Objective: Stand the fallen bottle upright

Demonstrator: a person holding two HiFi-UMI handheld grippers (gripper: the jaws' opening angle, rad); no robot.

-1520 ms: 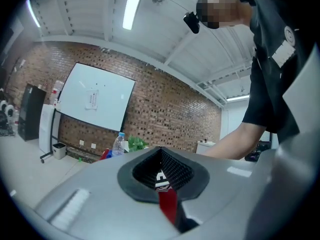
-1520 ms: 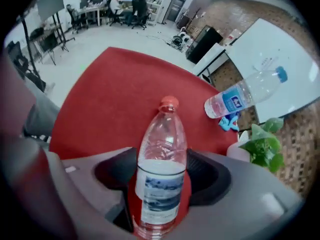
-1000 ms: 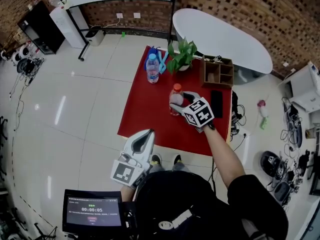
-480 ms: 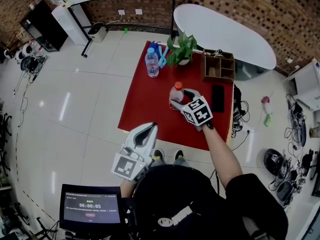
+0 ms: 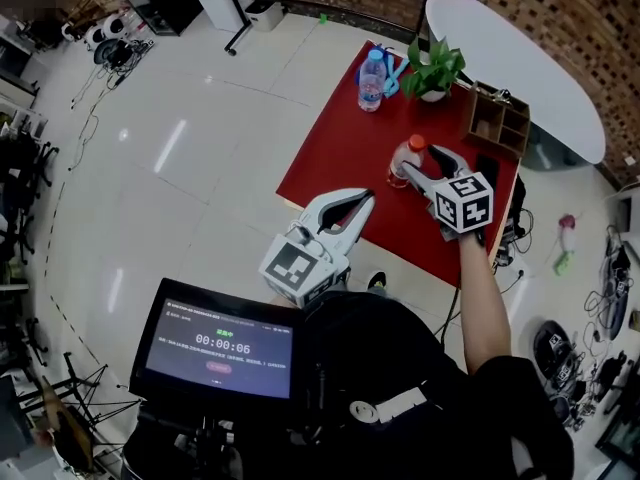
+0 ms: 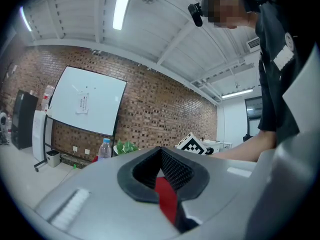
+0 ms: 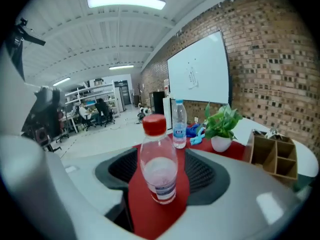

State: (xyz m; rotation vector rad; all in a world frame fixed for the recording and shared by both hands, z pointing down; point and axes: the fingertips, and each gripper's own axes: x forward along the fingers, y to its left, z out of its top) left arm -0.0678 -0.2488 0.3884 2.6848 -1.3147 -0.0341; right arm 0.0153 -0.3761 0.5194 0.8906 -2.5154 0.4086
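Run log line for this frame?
bottle: upright on red cloth | right gripper: open, fingers either side of bottle | left gripper: shut, empty

Bright, even indoor light from ceiling strips (image 7: 126, 3). Glare streaks on glossy floor (image 5: 170, 146). Strong fisheye bending, dark corners in both gripper views. Near foreground soft.
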